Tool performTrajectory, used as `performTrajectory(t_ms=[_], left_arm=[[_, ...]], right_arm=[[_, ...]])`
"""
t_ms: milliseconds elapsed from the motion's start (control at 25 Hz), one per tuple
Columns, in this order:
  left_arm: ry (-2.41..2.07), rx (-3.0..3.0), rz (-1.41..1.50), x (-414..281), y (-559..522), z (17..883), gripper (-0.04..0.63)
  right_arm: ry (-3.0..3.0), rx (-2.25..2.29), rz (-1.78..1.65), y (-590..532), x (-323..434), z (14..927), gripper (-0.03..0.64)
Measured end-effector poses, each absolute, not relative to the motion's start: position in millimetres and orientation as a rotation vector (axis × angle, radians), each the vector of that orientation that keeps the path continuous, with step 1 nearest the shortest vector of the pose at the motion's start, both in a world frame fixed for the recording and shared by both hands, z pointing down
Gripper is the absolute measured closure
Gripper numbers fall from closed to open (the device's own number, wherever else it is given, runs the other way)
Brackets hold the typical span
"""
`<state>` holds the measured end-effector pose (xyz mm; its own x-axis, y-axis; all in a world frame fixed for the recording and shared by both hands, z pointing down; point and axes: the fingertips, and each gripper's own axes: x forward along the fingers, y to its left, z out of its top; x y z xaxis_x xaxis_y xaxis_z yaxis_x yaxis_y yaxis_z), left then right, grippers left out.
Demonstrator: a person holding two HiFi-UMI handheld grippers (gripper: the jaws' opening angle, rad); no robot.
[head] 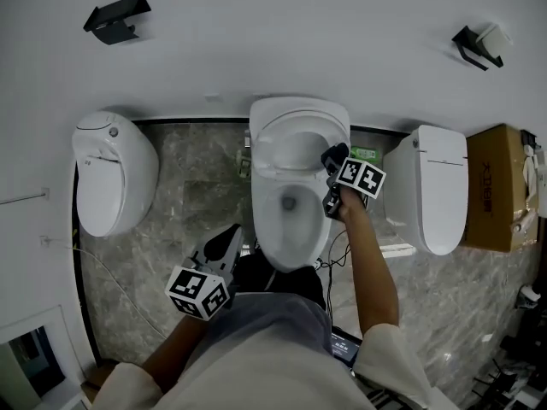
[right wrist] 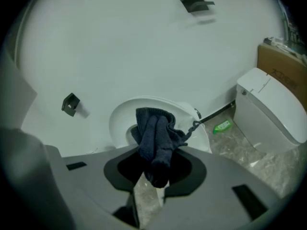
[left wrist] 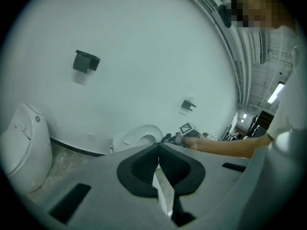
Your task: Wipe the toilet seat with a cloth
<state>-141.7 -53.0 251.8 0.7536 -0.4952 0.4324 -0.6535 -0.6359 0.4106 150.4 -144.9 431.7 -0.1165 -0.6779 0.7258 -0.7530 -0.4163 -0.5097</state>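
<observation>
The middle white toilet (head: 272, 220) stands open with its lid (head: 295, 114) raised against the wall. My right gripper (head: 336, 155) hangs over the bowl's right rim, shut on a dark blue cloth (right wrist: 154, 133). In the right gripper view the cloth bunches up out of the jaws of that gripper (right wrist: 159, 148), with the toilet's white ring (right wrist: 120, 116) behind it. My left gripper (head: 232, 232) is low at the toilet's front left, apart from it. In the left gripper view that gripper (left wrist: 159, 144) is shut with nothing in it.
A closed white toilet (head: 115, 173) stands at the left and another (head: 427, 186) at the right. A cardboard box (head: 500, 186) sits at the far right. A green bottle (right wrist: 222, 126) lies on the marble floor. Black wall brackets (head: 115, 17) hang above.
</observation>
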Motion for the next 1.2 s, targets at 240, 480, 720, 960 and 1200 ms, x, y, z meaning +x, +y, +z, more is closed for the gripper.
performTrajectory(t_ms=[240,480,720,960,1200], left_arm=[[-0.826,2.366,0.406,-139.8,-53.9,258.1,0.586],[-0.857,2.325,0.441,-154.3,-56.6,268.9,0.586],[-0.889,2.291,0.43,-167.0,-61.8,274.7,0.586],[-0.866,2.299,0.416,-163.5,-72.4,273.9,0.586],[-0.814,2.315,0.446,-156.0,-72.7,278.0,0.586]], right_arm=[[-1.514,2.081,1.637,-164.5,180.5,455.9,0.529],[-1.428,2.126,1.632,-183.8,199.2,470.9,0.528],[-1.438,2.084,1.545,-195.1,189.5,462.7,0.528],[-1.483,2.044,1.475,-210.4,179.0,444.4,0.528],[-1.546,2.0,1.451,-219.8,167.0,426.7,0.528]])
